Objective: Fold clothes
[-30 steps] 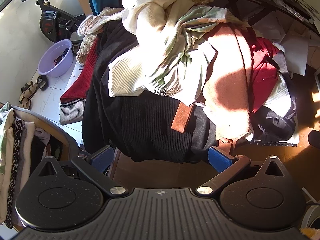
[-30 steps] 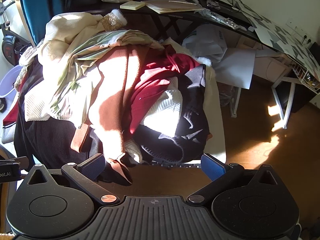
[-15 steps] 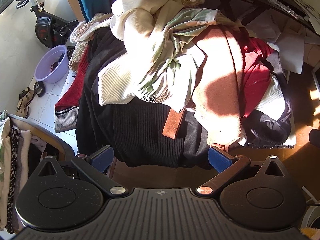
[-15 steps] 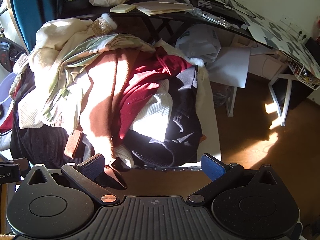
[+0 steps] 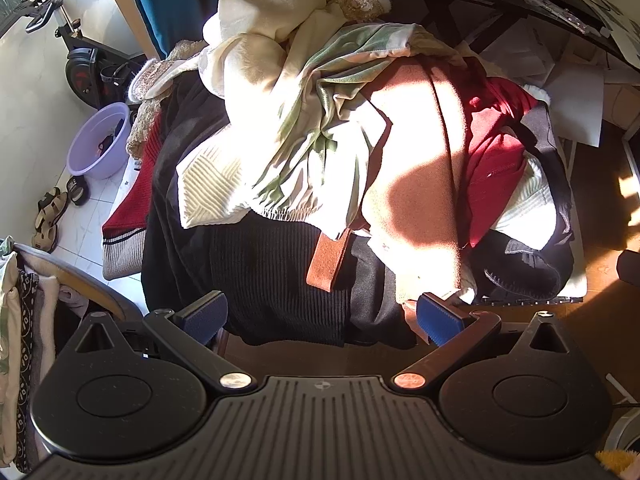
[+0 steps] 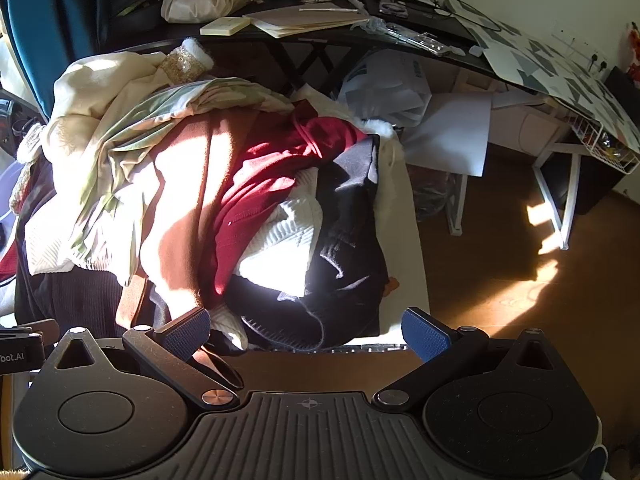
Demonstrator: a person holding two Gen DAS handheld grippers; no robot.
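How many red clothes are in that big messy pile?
2 that I can see. One red garment lies on the right of the pile beside the tan one; a red sweater with a striped hem hangs off the left edge. More may be buried underneath.

Left gripper (image 5: 320,318): wide open, nothing between its two fingers.
Left gripper fingers: the blue pads (image 5: 438,320) point forward and stand far apart, one on each side.
Left gripper pose: held level, looking ahead and a bit down along the fingers.
Left gripper arms: two black bars spread out like a V from two round metal pins.
Right gripper (image 6: 306,334): wide open too, holding nothing.
Right gripper fingers: its blue pads (image 6: 424,336) are far apart, one bright in the sun, one in shade.
Right gripper pose: level, looking ahead and a bit down.
Hands: hidden behind the grippers, cannot be seen.
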